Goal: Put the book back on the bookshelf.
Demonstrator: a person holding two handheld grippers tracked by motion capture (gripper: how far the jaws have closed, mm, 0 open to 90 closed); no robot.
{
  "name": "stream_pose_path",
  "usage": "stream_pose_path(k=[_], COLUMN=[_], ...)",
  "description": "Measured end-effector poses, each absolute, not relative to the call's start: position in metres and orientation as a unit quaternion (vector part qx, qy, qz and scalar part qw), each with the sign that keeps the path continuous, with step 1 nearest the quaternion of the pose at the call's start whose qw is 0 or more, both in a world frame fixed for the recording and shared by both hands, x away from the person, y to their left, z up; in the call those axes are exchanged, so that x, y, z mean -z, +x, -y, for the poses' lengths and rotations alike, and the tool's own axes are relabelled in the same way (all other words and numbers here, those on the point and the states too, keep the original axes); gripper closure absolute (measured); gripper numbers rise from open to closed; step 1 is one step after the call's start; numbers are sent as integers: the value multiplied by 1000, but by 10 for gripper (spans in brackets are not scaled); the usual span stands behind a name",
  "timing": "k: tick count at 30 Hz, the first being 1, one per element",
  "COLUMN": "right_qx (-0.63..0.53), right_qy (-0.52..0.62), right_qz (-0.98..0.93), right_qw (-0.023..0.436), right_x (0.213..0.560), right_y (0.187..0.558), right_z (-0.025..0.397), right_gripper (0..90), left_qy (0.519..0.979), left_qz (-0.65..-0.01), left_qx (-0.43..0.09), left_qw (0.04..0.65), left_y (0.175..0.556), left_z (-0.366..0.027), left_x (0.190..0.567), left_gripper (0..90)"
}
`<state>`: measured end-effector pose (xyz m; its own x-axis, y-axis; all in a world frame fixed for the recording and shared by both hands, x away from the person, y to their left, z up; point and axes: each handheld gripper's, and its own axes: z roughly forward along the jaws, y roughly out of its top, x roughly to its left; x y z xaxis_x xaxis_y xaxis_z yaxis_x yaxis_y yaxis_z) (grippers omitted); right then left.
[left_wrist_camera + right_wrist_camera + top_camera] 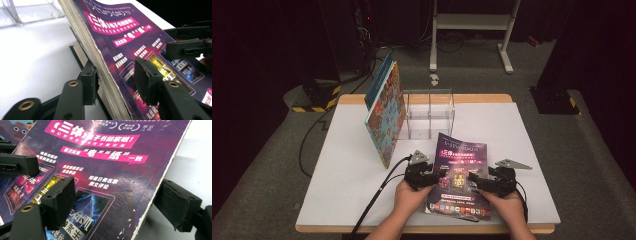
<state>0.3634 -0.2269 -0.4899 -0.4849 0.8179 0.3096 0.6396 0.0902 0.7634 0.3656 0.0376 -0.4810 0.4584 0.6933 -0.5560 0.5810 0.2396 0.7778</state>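
Your white-topped bench (347,165) with its pale wooden edge carried everything, and the purple paperback book with pink title banners (460,172) lay near its front edge, right between your two hands, its far end raised off the surface. Behind it, toward the back of the bench, a large colourful illustrated book (384,117) stood tilted, leaning against a clear acrylic box with compartments (429,114), with a thinner blue-covered book (378,80) behind it. Your left gripper (432,176) sat at the purple book's left edge: in the left gripper view its fingers (91,83) straddled the stack of page edges, one beneath against the underside and the other (147,80) over the cover with a gap showing, so they were spread rather than clamped. Your right gripper (479,181) sat at the book's right edge: in the right gripper view one of its fingers (58,200) lay over the cover while the other (176,203) stood clear of the worn white edge (160,182), also unclenched. The two grippers faced each other across the lower part of the cover.
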Motion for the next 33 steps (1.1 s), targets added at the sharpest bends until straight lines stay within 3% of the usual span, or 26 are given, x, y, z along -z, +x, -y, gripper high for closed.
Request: stream_pose_path(k=[10,18,24,33], right_qx=[-460,-461,-462,-482], right_qy=[499,502,497,477], right_qz=[-727,-726,-726,-723], right_qw=[103,90,112,131], right_x=[488,489,480,463], right_y=[361,363,357,351], right_z=[230,231,234,232], right_gripper=[278,280,476,650], left_qy=[632,639,632,616], left_qz=[-491,-468,-467,-468], left_qx=[-93,-115,-109,-113], left_qw=[592,600,608,624], left_y=[357,350,347,344], left_z=[-33,-30,-34,-44], left_x=[475,472,468,459], left_gripper=[677,738,787,810])
